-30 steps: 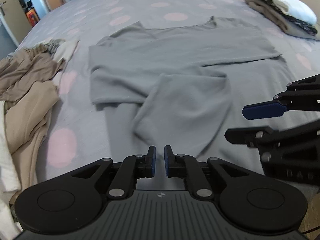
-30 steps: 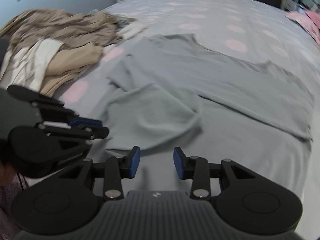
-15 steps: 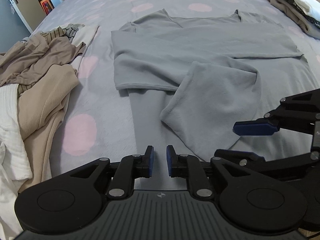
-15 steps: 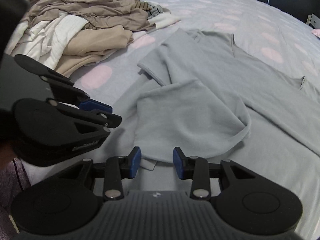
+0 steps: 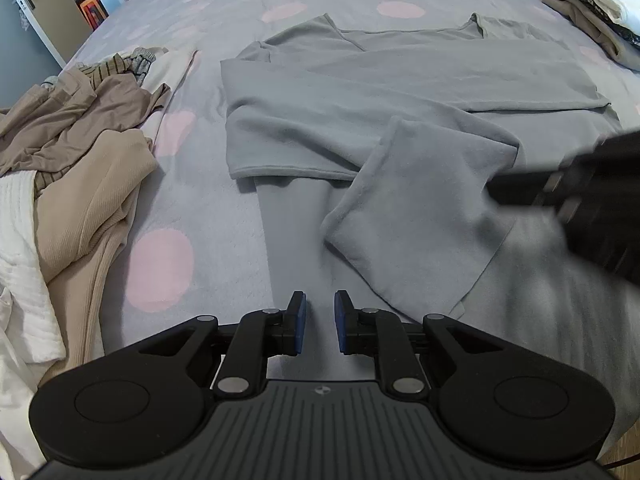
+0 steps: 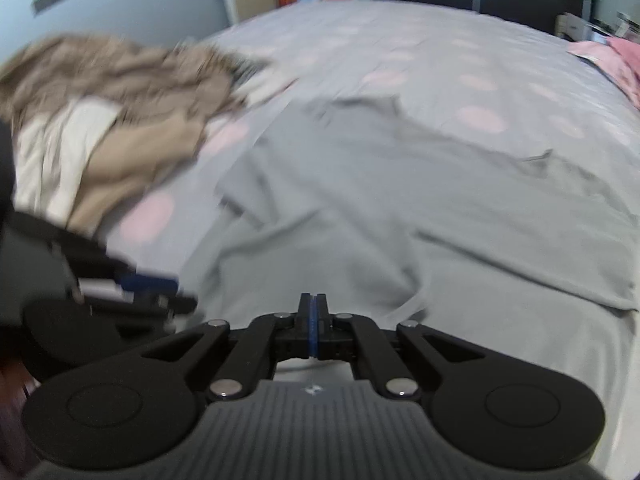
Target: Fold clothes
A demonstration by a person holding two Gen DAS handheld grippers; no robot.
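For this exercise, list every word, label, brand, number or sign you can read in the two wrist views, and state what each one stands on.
No readable text in either view.
Left gripper: a small round mark on its grey ribbed body, too small to read.
Right gripper: a small mark on its body, blurred, unreadable.
Grey garment, beige clothes pile and dotted bedspread: no lettering visible.

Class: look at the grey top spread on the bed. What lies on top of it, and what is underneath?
On the grey top lies its own folded-over sleeve. Beneath it the dotted bedspread shows around it; anything under the fabric is covered.
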